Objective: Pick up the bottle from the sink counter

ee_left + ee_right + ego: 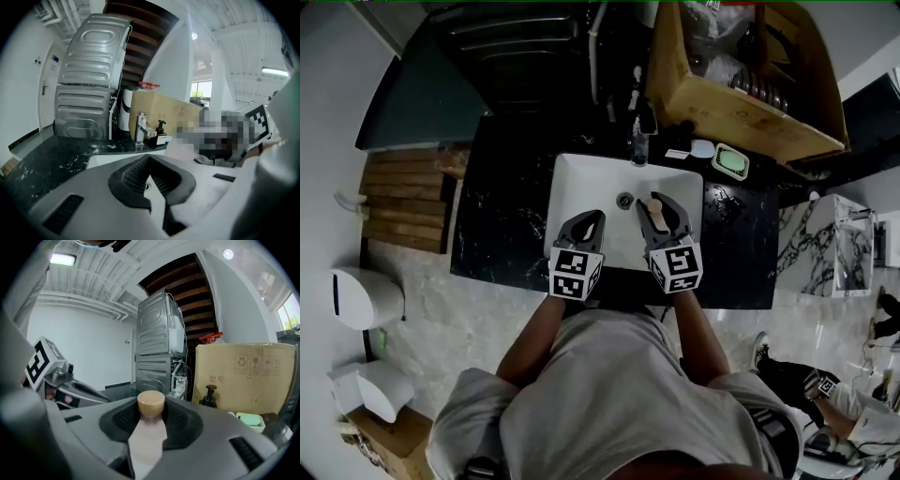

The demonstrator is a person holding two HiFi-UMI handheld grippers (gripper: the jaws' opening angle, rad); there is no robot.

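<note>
Right tool (pixel 661 208) clamped on pale bottle (pixel 149 439) over white sink (pixel 581 187); left tool (pixel 586 225) pinched shut, empty.
Round tan wood-look cap (pixel 151 402), smooth matte body, squeezed between ribbed dark pads (pixel 123 417). Glossy black veined tabletop (pixel 502 225) around rectangular basin; behind it a chrome faucet (pixel 140 126), dark pump dispenser (pixel 209 397), green soap dish (pixel 732 161), cardboard box (pixel 741 112). Head view: cap top only. Right gripper view: cap and body close up. Left gripper view: faucet, bottle out of sight.

Left tongs (pixel 592 217) tips together, right tongs (pixel 657 204) wider, side by side.
</note>
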